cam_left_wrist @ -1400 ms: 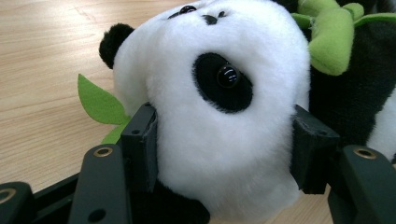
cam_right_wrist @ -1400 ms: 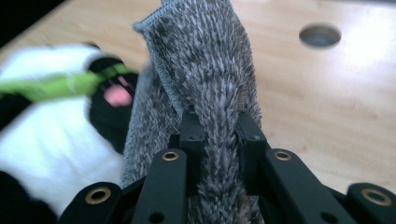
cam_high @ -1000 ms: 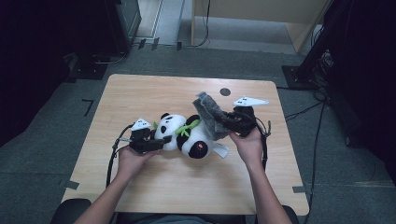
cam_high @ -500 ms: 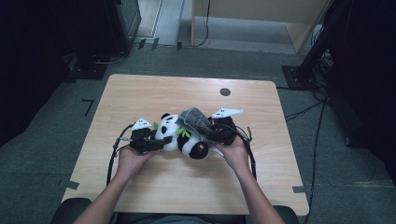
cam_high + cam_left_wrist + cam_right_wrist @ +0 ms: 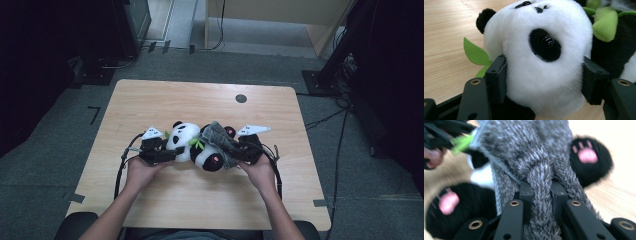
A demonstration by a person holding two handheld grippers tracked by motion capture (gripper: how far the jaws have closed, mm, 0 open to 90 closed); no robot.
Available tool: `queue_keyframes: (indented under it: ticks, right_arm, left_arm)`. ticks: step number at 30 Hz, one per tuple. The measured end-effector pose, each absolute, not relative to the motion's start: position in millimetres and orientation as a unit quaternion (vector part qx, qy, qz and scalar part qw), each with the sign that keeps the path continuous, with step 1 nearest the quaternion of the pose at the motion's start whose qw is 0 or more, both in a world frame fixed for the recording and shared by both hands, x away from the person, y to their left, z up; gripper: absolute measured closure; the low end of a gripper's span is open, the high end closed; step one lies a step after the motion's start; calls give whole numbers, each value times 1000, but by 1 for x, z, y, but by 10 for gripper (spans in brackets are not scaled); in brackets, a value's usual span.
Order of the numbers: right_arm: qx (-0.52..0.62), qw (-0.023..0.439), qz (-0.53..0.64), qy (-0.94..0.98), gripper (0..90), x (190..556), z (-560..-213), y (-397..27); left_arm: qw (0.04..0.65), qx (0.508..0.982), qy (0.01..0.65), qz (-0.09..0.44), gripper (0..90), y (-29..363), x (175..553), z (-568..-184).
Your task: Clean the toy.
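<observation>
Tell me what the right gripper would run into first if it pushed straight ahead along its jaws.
The right gripper is shut on a fold of the grey knitted cloth. Straight ahead, that cloth bunches up first; right behind it looks to be the plush panda, its black paws flanking the cloth. Depth is unclear.

A light wooden table (image 5: pixel 165 102) with rounded corners was set on a grey carpeted floor (image 5: pixel 60 135). A small dark round mark (image 5: pixel 241 98) was seen on the far part of its top. A plush panda (image 5: pixel 186 142) was laid on its back near the middle of the top, its white head toward the left and its black paws toward the right, with a green felt leaf (image 5: pixel 475 52) resting flat on the wood beside the head. Strips of tape (image 5: pixel 76 198) were stuck at the near corners.
</observation>
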State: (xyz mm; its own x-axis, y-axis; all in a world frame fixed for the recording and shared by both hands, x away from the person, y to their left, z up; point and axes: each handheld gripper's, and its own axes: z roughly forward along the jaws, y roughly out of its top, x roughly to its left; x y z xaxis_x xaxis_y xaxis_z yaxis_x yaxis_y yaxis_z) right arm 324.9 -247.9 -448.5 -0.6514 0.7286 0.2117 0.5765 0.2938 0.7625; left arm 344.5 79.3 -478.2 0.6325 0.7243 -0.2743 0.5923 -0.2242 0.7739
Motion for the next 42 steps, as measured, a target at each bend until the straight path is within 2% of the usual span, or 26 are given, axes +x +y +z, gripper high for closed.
queue_keyframes:
  ticks: [11, 16, 26, 33, 42]
  right_arm:
    - [440, 63, 392, 805, 771, 328, -464, -269]
    - [466, 50, 367, 803, 774, 333, -469, -282]
    - [518, 68, 363, 771, 776, 339, -463, -317]
    - [526, 91, 416, 737, 779, 331, -438, -334]
    - [461, 119, 460, 750, 779, 324, -393, -298]
  left_arm:
    - [461, 776, 425, 70, 306, 80, 346, -479]
    - [459, 777, 426, 68, 261, 80, 347, -479]
    - [461, 779, 421, 65, 177, 80, 348, -481]
    - [465, 778, 417, 69, 162, 81, 348, -482]
    - [467, 775, 419, 75, 161, 79, 345, -482]
